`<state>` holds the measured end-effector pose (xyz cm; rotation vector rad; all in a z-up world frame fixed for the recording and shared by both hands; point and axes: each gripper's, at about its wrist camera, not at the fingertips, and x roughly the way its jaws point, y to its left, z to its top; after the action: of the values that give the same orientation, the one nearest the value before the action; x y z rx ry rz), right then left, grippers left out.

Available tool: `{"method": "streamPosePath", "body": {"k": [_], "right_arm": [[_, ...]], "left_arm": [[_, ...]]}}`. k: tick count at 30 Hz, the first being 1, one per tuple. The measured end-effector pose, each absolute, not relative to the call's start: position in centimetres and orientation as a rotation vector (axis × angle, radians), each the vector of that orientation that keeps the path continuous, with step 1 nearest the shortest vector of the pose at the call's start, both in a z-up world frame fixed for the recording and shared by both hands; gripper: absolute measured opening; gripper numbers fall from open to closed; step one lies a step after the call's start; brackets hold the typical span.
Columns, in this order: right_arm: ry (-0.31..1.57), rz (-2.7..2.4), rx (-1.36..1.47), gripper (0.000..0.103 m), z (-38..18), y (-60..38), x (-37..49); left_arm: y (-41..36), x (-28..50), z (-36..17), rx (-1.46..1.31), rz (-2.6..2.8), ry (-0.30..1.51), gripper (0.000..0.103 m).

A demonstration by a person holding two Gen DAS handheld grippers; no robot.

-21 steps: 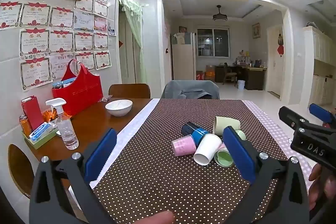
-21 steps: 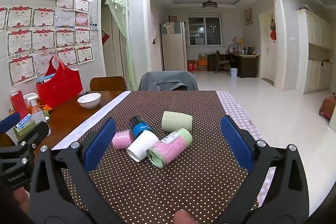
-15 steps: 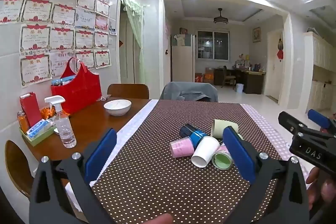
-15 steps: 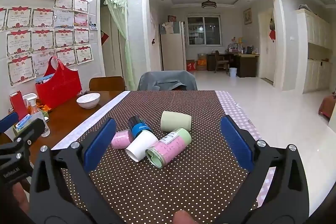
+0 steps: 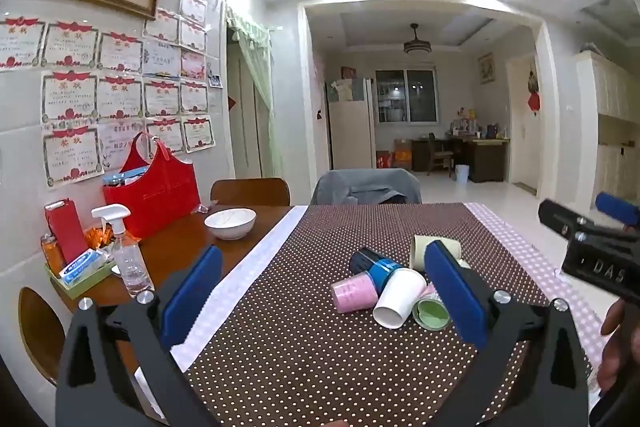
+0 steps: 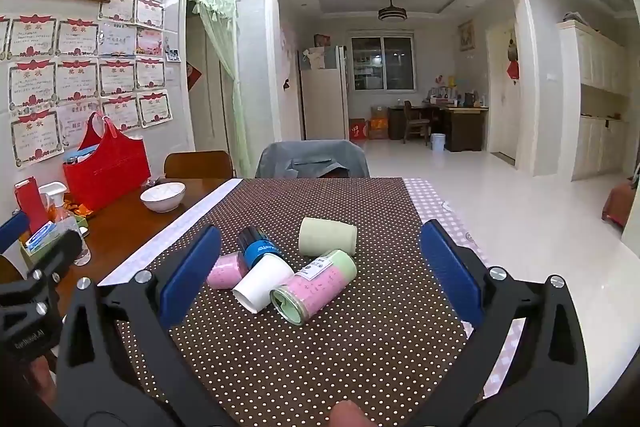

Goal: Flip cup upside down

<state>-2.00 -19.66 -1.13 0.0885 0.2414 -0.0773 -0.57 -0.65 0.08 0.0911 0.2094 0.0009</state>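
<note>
Both hand-held grippers (image 5: 324,291) (image 6: 316,269) wide, empty

Both wrist views forward, sharing cups (image 5: 390,291)

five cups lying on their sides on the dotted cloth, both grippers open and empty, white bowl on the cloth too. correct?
Not the bowl. In the right wrist view the white bowl sits on the bare wooden table, left of the dotted cloth. The rest holds: the cups lie on their sides, right gripper and left gripper open and empty.
</note>
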Motion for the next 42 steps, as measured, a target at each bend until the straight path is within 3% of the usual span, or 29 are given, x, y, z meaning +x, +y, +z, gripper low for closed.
{"method": "streamPosePath", "body": {"k": [42], "right_arm": [[0.239,-0.078,0.088,0.097,-0.9,-20.0,-2.3]], "left_arm": [[0.1,-0.4,-0.4,0.052,-0.059,0.232,0.099]]}}
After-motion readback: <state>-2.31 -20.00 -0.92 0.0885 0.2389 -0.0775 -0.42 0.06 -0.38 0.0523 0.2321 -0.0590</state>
